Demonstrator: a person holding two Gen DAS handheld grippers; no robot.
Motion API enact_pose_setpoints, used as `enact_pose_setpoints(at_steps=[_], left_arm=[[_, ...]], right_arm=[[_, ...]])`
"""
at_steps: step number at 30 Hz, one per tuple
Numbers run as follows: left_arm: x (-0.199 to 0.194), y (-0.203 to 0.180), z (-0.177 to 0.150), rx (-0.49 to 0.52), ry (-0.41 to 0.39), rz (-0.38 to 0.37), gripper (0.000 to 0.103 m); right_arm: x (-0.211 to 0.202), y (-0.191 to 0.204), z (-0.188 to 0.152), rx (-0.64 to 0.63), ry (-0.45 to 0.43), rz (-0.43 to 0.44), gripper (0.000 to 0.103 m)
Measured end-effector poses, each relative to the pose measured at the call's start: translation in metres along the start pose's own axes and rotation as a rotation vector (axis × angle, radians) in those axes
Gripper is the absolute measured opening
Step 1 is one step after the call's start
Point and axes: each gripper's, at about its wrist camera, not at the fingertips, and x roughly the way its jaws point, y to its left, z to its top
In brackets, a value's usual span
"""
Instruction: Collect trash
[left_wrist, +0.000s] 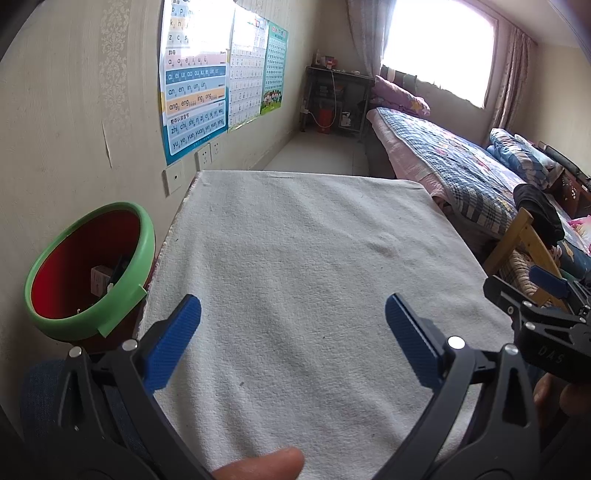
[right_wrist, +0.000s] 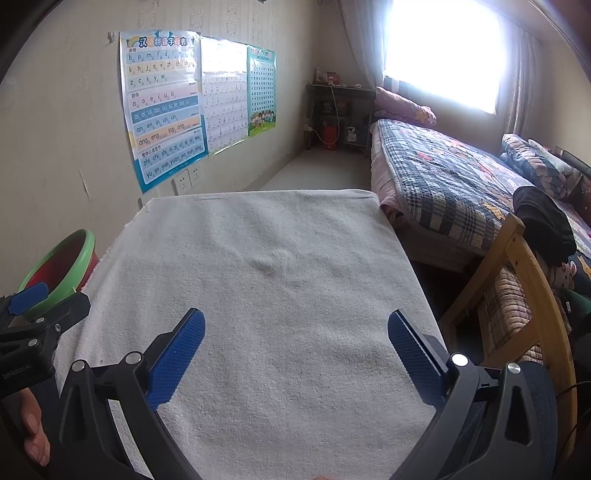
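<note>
Now, left gripper (left_wrist: 293, 321) spread wide, nothing between the blue pads (left_wrist: 173, 343) — hanging low over the white towel (left_wrist: 295, 240), presumably because no piece is left to pinch. Same over on the right gripper (right_wrist: 295, 332): splayed, empty, parked just beside its partner above the near edge of the cloth. Ahead of both, only bare terry and a faint stain or two. Off to the left of the left tongs, touching the table's corner, sits the red bin (left_wrist: 88, 266) with its green rim — tilted toward the cloth, likely for easy drops. Down inside, a small white box (left_wrist: 100, 278) and something dark, too murky to name. Looks close to finished. Further out — bed (right_wrist: 443, 177), wall posters (left_wrist: 195, 81), bright window.
</note>
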Motion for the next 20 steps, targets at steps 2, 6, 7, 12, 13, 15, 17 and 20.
enact_pose_setpoints(at_steps=[2,6,7,12,13,15,17,20], left_arm=[[-0.0001,0.0001,0.0001,0.000,-0.001,-0.001,0.098],[0.0000,0.0001,-0.0001,0.000,0.000,-0.001,0.098],[-0.0001,0.0002,-0.0001,0.000,0.000,-0.002,0.098],[-0.0048,-0.0002,-0.0001,0.005,-0.022,-0.012,0.098],[-0.0033,-0.0008,0.0000,0.008,-0.013,-0.008,0.098],[-0.0012,-0.0017,0.0007,0.010,-0.005,0.000,0.098],[-0.0013,-0.0019,0.0012,0.011,-0.005,0.001,0.098],[-0.0009,-0.0018,0.0013,0.011,-0.003,0.001,0.098]], right_arm=[[0.0009,0.0003,-0.0004,-0.002,0.003,0.000,0.096],[0.0020,0.0004,-0.0019,-0.001,0.009,-0.001,0.096],[0.0023,0.0002,-0.0021,-0.001,0.010,-0.001,0.096],[0.0021,0.0010,-0.0020,-0.002,0.010,-0.001,0.096],[0.0023,0.0012,-0.0021,-0.004,0.010,-0.001,0.096],[0.0025,0.0013,-0.0023,-0.007,0.010,-0.001,0.096],[0.0026,0.0010,-0.0026,-0.006,0.009,-0.001,0.096],[0.0030,0.0010,-0.0028,-0.006,0.012,-0.001,0.096]])
